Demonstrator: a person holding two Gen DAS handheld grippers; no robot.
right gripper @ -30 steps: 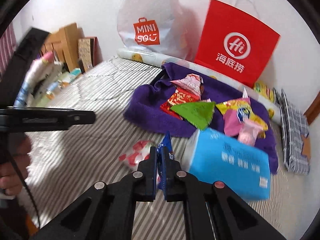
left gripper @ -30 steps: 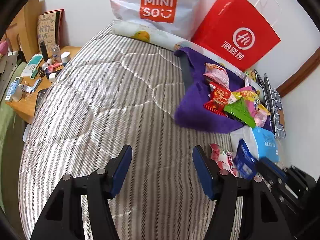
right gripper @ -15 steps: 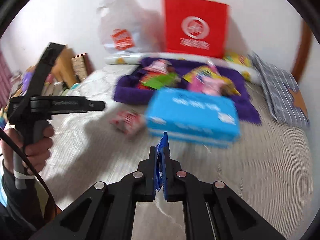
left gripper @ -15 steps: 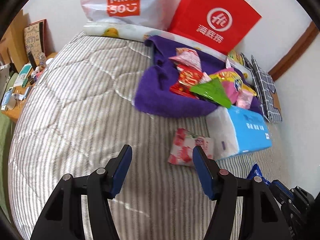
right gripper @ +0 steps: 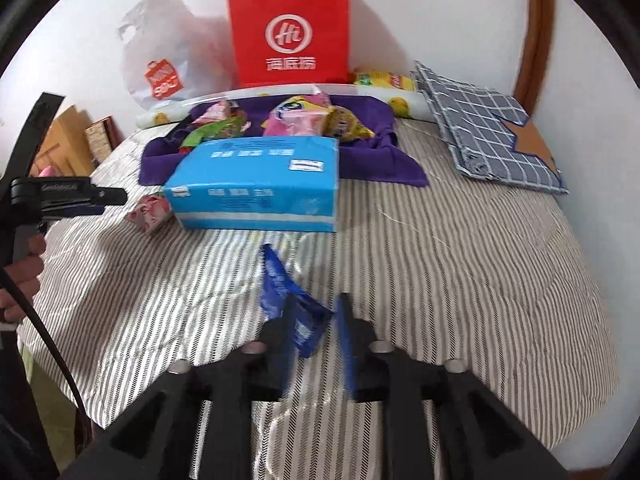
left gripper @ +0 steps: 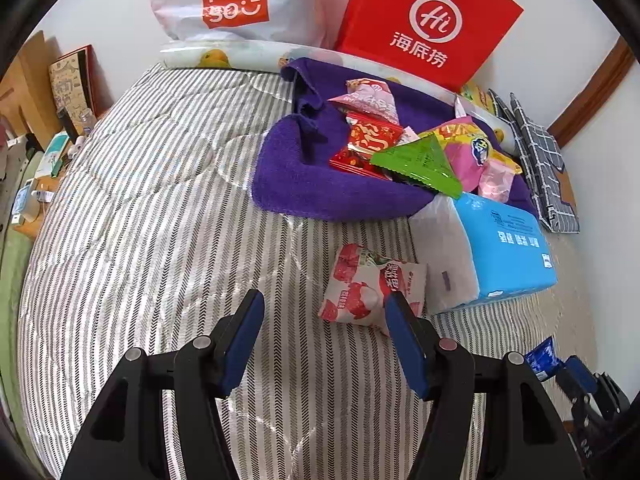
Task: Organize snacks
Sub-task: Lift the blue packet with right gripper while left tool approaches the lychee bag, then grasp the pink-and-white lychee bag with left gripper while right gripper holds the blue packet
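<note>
1. The right gripper (right gripper: 314, 336) has just been opening its jaws; they now stand apart with a small blue snack packet (right gripper: 290, 300) between them, leaning against the left pad. The pads are blurred, so whether it is fully let go cannot be told.
2. The left gripper (left gripper: 324, 340) hangs over the striped bedspread (left gripper: 160, 208) with its jaws spread and nothing between them. Its right pad (left gripper: 404, 340) overlaps the edge of a red-and-white snack packet (left gripper: 368, 284) in the picture; contact cannot be told.
3. That packet lies flat on the bedspread, just beside a blue tissue pack (right gripper: 256, 184).
4. Beyond the tissue pack, a purple towel (left gripper: 316, 176) carries a heap of snacks: a green triangular packet (left gripper: 420, 160), red packets (left gripper: 372, 140) and pink ones (left gripper: 468, 152).
5. Against the wall lean a red paper bag (left gripper: 428, 20) and a white Miniso bag (left gripper: 236, 0).
6. A checked grey cloth (right gripper: 480, 124) lies at the right of the bed.
7. In the right wrist view, a hand (right gripper: 20, 276) holds the left gripper's handle.
</note>
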